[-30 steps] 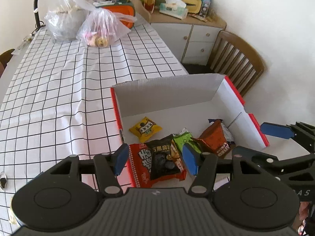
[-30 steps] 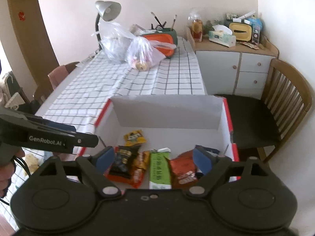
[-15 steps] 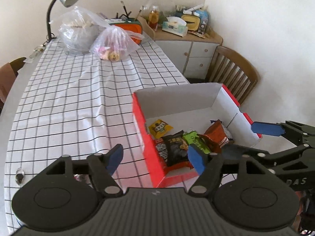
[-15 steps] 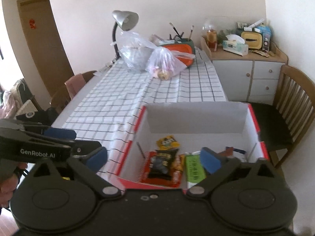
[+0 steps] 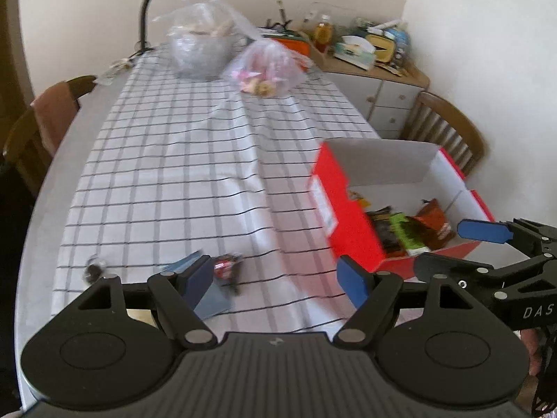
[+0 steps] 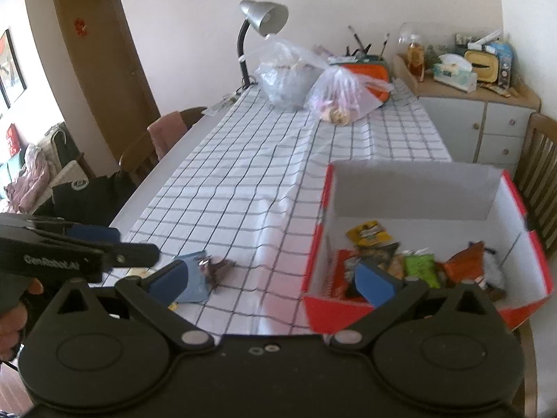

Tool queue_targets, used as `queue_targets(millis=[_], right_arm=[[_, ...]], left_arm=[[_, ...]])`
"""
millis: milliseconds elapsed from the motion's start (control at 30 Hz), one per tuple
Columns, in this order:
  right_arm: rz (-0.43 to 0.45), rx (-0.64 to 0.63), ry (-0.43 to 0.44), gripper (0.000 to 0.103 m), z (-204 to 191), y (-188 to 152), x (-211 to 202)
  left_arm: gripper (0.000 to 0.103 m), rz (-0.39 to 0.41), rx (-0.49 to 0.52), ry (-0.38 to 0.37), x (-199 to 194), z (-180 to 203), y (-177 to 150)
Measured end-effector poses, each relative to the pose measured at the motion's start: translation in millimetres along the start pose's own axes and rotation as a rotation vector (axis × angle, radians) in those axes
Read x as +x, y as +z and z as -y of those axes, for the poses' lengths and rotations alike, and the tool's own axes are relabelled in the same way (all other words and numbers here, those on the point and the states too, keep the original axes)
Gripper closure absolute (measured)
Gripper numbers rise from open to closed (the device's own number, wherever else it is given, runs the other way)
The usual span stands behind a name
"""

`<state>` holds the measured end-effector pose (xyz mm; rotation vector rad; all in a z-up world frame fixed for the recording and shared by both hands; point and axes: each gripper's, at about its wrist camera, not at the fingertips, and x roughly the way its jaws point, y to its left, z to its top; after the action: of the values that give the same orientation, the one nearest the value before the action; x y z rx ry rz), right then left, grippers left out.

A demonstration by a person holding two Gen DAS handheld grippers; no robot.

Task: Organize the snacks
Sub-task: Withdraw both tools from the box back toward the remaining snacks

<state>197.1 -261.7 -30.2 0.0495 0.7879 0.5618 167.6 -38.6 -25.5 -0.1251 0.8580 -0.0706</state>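
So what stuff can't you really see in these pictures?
- Small dark wrapped snack: left wrist view, motion-blurred; kind unreadable.
- Blue packet: right wrist view, partly behind the right hand-held gripper finger.
- Snacks in the red box: left wrist view, the near wall hides some; labels too blurred.
- Tiny dark thing: left wrist view, too small.

Home dining room (checked tablecloth (image 6: pixel 243 181), wooden chair (image 5: pixel 449 129), sideboard (image 6: pixel 487 118)).

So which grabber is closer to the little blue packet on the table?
Left. The left gripper is open with one finger right over the blue packet. The right gripper is open too, with the packet near its left finger, but looks farther back.
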Motion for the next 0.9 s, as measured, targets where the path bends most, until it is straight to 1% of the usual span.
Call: queue_targets(millis=[100, 300, 433, 533, 700, 900], right_arm=[[-0.019, 0.007, 0.009, 0.0, -14, -6, 10], [-0.064, -0.001, 0.043, 0.0, -50, -16, 34], [-0.1, -0.039, 0.054, 0.001, -74, -24, 50], [-0.13, -0.036, 0.063, 0.001, -85, -29, 62], [-0.158, -0.055, 0.065, 0.001, -104, -33, 80], [-0.193, -0.092, 0.074, 0.002, -125, -36, 101]], left_arm=[[0.026, -0.007, -0.017, 0.02, -7, -27, -9], [0.026, -0.056, -0.06, 0.077, -13, -77, -27], [0.026, -0.082, -0.072, 0.1, -16, -104, -41], [0.026, -0.105, -0.068, 0.117, -16, -118, -54], [0.026, -0.142, -0.045, 0.11, -14, -134, -74], [0.026, -0.179, 0.034, 0.08, -9, -147, -93]])
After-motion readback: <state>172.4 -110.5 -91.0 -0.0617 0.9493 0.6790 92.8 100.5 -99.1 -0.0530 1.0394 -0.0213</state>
